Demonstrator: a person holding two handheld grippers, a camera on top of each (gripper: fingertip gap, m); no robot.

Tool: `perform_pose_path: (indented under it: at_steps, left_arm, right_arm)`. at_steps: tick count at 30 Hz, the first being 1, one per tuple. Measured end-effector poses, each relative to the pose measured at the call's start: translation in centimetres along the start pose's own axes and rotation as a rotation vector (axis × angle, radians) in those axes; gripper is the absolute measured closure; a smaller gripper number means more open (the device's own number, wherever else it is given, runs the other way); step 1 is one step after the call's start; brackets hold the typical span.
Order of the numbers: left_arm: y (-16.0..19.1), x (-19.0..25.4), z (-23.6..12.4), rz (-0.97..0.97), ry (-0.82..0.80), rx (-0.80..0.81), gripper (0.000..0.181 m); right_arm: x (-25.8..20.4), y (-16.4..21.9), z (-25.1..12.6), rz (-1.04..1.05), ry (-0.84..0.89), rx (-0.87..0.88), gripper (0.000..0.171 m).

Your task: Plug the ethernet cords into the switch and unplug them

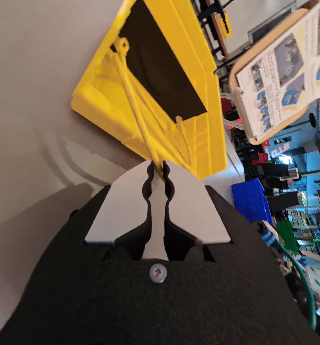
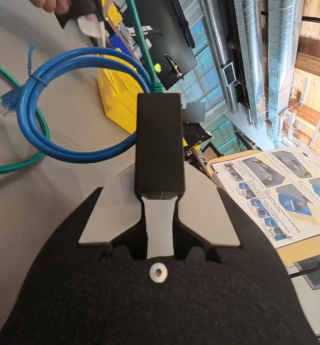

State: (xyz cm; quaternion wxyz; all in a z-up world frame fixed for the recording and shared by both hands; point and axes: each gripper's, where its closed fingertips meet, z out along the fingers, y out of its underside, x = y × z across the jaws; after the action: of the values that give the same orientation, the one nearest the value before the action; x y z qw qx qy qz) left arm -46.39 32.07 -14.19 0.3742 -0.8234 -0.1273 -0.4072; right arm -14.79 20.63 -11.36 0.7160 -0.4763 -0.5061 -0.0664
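My left gripper is shut on a thin yellow ethernet cord. The cord's strands run from the jaws into a yellow bin lying on the table, and a yellow plug rests at the bin's edge. My right gripper is shut on a black box-shaped switch and holds it pointing away. A green cord is plugged into its far end. A coiled blue cord hangs beside the switch with one free plug. Whether its other end is plugged in is hidden.
A blue bin stands beyond the yellow bin, which also shows in the right wrist view. An illustrated instruction board lies on the right. A person's hand with the other gripper shows at the top left. The tabletop is beige.
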Motion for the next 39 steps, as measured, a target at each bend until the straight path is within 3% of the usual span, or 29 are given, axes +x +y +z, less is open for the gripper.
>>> perform_pose_path:
  at_steps: [6,12,18,22,29,39]
  left_arm:
    - [-0.9,6.4,-4.4,0.221,0.255,0.068,0.176]
    - [0.0,14.7,-10.1,0.506,0.480,0.029,0.176]
    - [1.0,21.2,-13.4,0.452,0.723,0.025,0.176]
    - [3.5,18.9,-9.6,0.288,0.705,-0.069,0.176]
    - [8.4,8.8,-3.7,0.032,0.478,-0.201,0.176]
    - [14.1,2.6,-2.0,0.345,0.095,-0.461,0.172]
  right_arm:
    - [0.1,0.0,-0.2,-0.022,0.013,-0.008,0.141]
    - [1.6,0.9,-0.7,-0.047,0.073,-0.045,0.141]
    - [3.2,1.0,-1.3,-0.040,0.144,-0.044,0.141]
    - [4.2,0.7,-1.9,-0.052,0.186,-0.024,0.141]
    - [5.0,1.2,-2.3,-0.013,0.209,-0.031,0.141]
    - [6.5,2.0,-2.8,0.026,0.263,-0.045,0.140]
